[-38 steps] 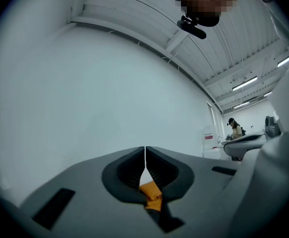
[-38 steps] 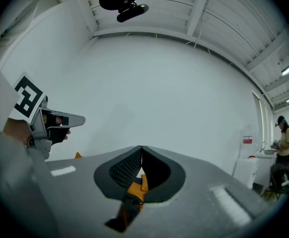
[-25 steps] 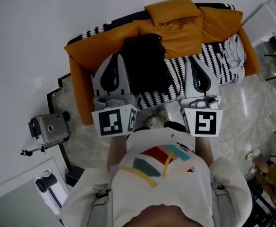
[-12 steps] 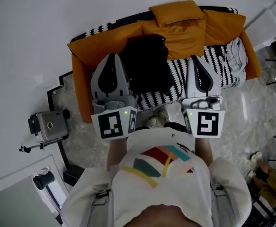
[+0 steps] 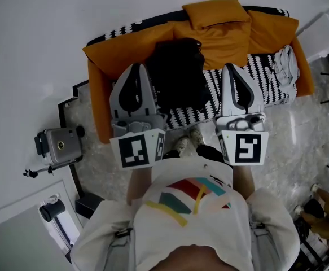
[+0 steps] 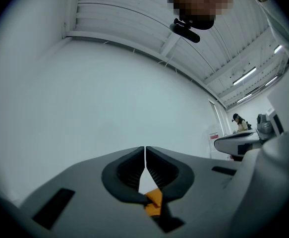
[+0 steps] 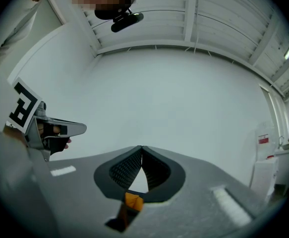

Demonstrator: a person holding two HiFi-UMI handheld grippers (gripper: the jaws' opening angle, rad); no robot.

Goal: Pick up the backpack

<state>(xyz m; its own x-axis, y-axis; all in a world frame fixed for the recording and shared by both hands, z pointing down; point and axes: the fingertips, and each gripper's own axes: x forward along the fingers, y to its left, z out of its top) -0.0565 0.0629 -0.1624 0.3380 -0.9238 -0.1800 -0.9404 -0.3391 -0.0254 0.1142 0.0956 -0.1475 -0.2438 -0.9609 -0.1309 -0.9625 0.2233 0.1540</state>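
Backpack (image 5: 175,75) seems barely shifted up-frame; left tongs (image 5: 135,68) and right tongs (image 5: 231,68) stay clenched, empty.

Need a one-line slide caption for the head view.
Left hand-held gripper and right hand-held gripper, both shut and empty, held short of the black backpack on an orange sofa.

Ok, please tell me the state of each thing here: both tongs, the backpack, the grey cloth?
left tongs: shut, empty.
right tongs: shut, empty.
backpack: lying on the sofa, not held.
grey cloth: crumpled on the sofa's seat.
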